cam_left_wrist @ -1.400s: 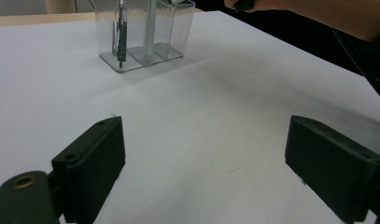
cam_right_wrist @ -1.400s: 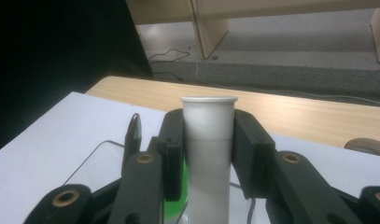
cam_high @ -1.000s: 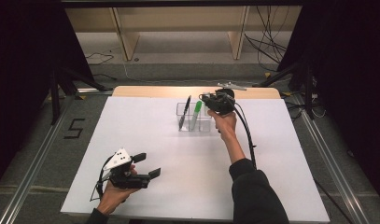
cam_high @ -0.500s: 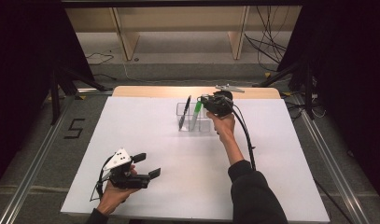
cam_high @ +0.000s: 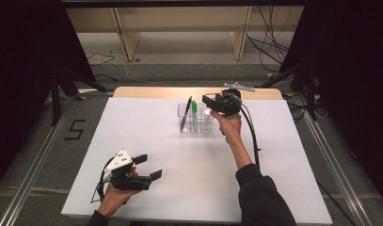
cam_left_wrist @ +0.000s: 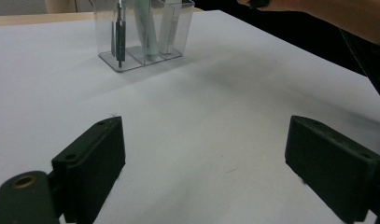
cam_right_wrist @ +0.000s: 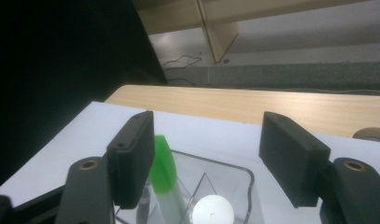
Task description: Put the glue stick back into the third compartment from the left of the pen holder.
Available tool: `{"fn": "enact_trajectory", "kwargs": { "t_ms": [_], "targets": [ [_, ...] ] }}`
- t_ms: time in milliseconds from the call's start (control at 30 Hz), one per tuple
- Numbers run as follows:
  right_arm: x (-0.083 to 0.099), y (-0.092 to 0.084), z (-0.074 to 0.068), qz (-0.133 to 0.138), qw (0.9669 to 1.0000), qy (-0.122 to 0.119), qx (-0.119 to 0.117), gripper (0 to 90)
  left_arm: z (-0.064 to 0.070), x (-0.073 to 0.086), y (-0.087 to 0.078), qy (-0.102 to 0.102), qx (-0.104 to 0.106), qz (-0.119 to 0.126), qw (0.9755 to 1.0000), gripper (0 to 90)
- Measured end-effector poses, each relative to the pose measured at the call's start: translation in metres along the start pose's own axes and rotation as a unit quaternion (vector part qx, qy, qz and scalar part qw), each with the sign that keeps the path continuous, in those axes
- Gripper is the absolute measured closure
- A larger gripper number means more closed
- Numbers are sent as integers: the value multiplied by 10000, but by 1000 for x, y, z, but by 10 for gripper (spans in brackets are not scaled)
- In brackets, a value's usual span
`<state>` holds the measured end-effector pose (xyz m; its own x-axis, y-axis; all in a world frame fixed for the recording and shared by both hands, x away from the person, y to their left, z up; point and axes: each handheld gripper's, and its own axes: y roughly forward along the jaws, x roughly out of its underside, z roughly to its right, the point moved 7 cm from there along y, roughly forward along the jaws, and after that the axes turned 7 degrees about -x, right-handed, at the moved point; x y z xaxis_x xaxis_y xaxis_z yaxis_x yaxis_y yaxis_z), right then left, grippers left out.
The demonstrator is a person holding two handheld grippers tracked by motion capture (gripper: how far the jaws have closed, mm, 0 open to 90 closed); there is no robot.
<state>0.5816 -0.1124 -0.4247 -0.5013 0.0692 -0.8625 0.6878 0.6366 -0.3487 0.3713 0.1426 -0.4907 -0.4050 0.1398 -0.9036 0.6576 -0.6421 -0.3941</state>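
Green marker (cam_high: 194, 109): standing upright in the middle compartment of the clear organizer (cam_high: 195, 120), at the table's far edge
Right gripper (cam_high: 213, 102): hovering just above the organizer, jaws having just been opening, nothing between them, marker cap just beside one pad
Left gripper (cam_high: 148, 167): resting well apart near the front edge, jaws gaping wide, empty
Nearer hand: right

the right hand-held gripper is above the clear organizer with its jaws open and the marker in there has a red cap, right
Not quite: the marker cap is green, not red, as the right gripper view shows. The rest holds: the right hand-held gripper is above the clear organizer, its jaws open and having just been opening, nothing between them.
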Motion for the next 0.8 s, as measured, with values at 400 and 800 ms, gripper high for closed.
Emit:
{"fn": "enact_trajectory", "kwargs": {
  "t_ms": [400, 800],
  "targets": [
    [13, -29, -17, -278, 9985, -325, -349, 331, -1, -1, 0, -68, 8, 26, 10000, 117],
    [33, -54, -37, -381, 9954, -580, -657, 327, 0, -2, 0, -162, 53, 32, 9998, 115]
  ]
}}
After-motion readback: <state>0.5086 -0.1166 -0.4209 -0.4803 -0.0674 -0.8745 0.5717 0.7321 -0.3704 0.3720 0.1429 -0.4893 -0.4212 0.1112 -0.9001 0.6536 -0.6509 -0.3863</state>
